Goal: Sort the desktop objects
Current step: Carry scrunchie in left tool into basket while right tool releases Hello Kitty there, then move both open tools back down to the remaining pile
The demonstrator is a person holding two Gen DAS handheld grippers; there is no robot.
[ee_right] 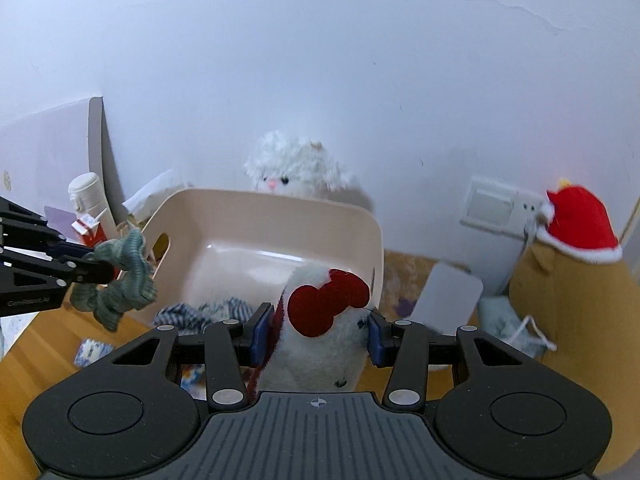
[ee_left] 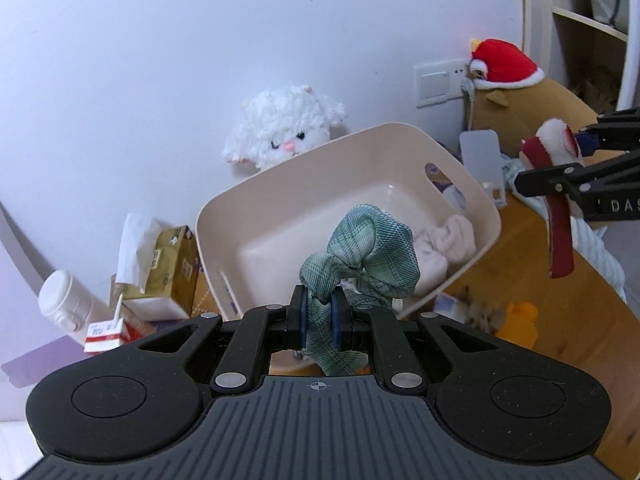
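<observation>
spreading under both grippers is a warm wooden desk (ee_left: 560,320) pushed against a pale wall (ee_left: 160,60), with one double switch plate (ee_left: 438,82) on that wall at the right and open shelving (ee_left: 588,32) in the far right corner.

nearest, the left gripper (ee_left: 320,322) is squeezed almost shut on one green plaid scrunchie (ee_left: 360,256), which bunches up above the blue pads and hangs over the near rim of the beige bin (ee_left: 248,192). the right gripper (ee_right: 316,334) stands partly open with its blue pads pressed into the sides of one small white plush toy (ee_right: 320,344) that wears a red bow (ee_right: 326,300); seen from the left wrist it is up off the desk at the right of the bin, a red scarf end dangling.

on the desk near the grippers lie a small blue-and-white packet (ee_right: 90,350) and something orange (ee_left: 518,322), too blurred to name.

one beige bin sits mid-desk with a handle slot in each end wall; a pale pinkish cloth (ee_left: 444,248) lies bunched in its right end, and a blue striped cloth (ee_right: 208,312) shows at its near side.

left of the bin stand one gold tissue box (ee_left: 172,264), one red-and-white carton (ee_left: 102,334) and one white bottle (ee_left: 64,300). right of it a grey tablet-like slab (ee_left: 480,152) leans, with pale blue fabric (ee_right: 500,316) beside it.

farthest, against the wall, are two more plush toys: one fluffy white lamb (ee_left: 284,128) behind the bin and one large brown plush in a red santa hat (ee_left: 504,64) at the right.
</observation>
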